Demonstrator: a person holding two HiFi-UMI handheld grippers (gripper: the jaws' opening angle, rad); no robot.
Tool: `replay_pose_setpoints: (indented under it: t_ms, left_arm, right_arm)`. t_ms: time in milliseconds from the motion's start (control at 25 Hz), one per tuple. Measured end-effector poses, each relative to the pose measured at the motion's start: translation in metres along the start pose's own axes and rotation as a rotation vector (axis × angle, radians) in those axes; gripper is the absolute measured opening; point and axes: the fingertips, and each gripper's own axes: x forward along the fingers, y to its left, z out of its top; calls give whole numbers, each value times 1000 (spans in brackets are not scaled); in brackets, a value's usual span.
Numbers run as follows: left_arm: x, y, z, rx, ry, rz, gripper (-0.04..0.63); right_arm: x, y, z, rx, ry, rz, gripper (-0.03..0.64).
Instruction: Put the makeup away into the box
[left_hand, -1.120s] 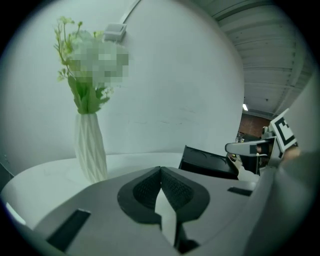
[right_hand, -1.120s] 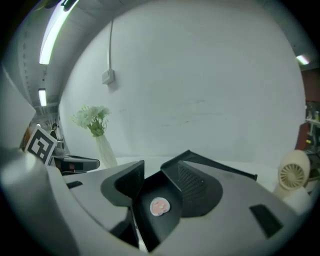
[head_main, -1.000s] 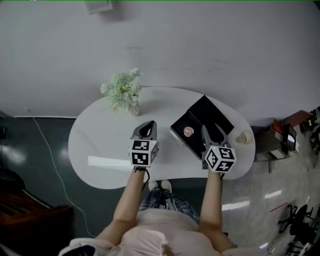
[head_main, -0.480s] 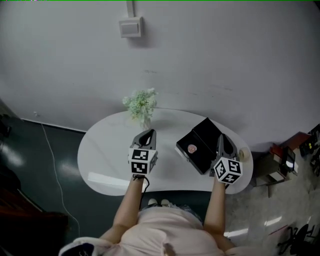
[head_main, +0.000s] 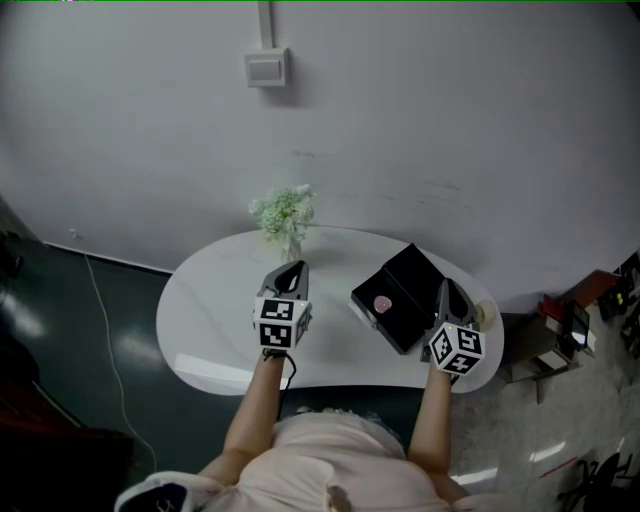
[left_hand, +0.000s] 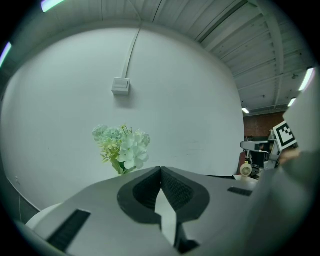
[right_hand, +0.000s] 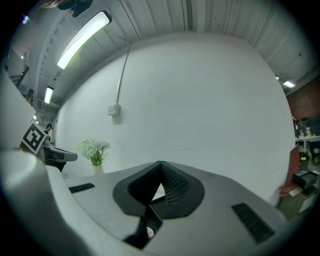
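The left tongs are clenched on nothing: in the left gripper view the two ribbed pads meet at their tips, with only a sliver of pale bench showing through the gap lower down. The right tongs are clenched the same way, and the right gripper view shows the tips pressed together with nothing held between them. Both pairs hang in the air above the white oval bench and touch none of the things on it. The left pair points toward the vase of pale flowers at the bench's far edge. The right pair hangs just beside the right side of the black box. That box lies with its lid folded back between the two hands, nearer the right one. A small round pink makeup piece rests inside the box, apart from both tongs. It also shows as a pink dot low in the right gripper view, through the gap beneath the joined jaws. A small cream round thing sits at the bench's right end, close to the right tongs; whether they touch cannot be made out. A switch plate hangs on the wall above.
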Motion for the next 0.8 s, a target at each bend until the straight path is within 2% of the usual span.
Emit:
replay_pose_setpoints:
  t_ms: [800]
  left_arm:
    - [-4,11,-4,-15,12,24,26]
  right_arm:
    - [-2,-2,-12,-13,53,-14,17]
